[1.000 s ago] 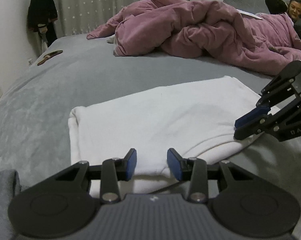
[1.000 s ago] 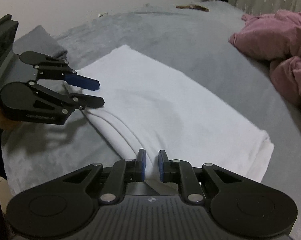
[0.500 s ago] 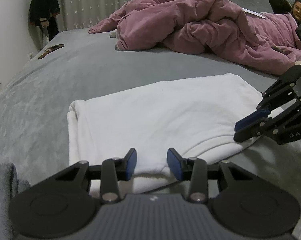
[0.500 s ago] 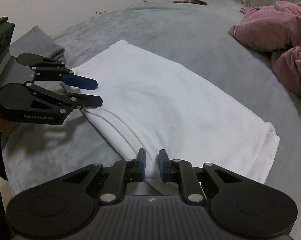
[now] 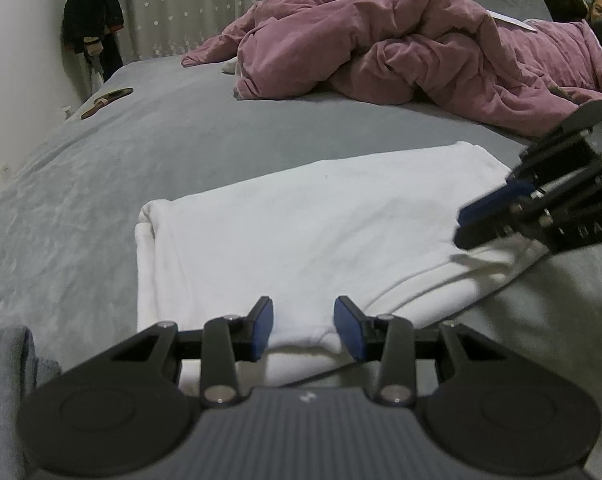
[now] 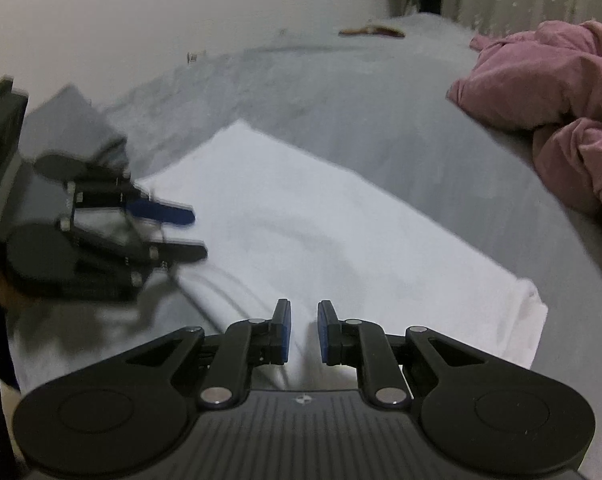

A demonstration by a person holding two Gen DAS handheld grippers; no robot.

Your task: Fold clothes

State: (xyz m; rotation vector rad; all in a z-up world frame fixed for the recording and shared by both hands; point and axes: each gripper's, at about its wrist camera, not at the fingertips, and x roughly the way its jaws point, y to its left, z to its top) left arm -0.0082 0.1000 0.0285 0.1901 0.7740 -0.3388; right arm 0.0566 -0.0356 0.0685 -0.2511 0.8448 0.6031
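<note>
A white garment (image 5: pixel 301 232) lies folded into a broad, flat rectangle on the grey bed (image 5: pixel 181 152), its top layer smooth with only faint shading across it. Along its near edge the layers show as stacked, rounded folds — a thick rolled hem at the corner closest to the left gripper (image 5: pixel 303 328), and two or three parallel seam lines running towards the right gripper (image 6: pixel 304 330). The far corner of the garment is squared off and slightly puffed. The left gripper sits at the garment's near edge with its blue pads parted, a bulge of white cloth between them but neither pad pressing on it. The right gripper is at the other end of the same near edge, its pads a narrower gap apart, and cloth lies under that gap; whether the pads touch the fabric cannot be told. In the right wrist view the left gripper appears blurred, fingers spread above the garment's corner. Beyond the garment, across a stretch of bare bed, a pink duvet (image 5: pixel 401 44) is heaped — well apart from the white cloth. A grey folded item (image 6: pixel 69 124) lies just beside the garment's corner near the left gripper.
</note>
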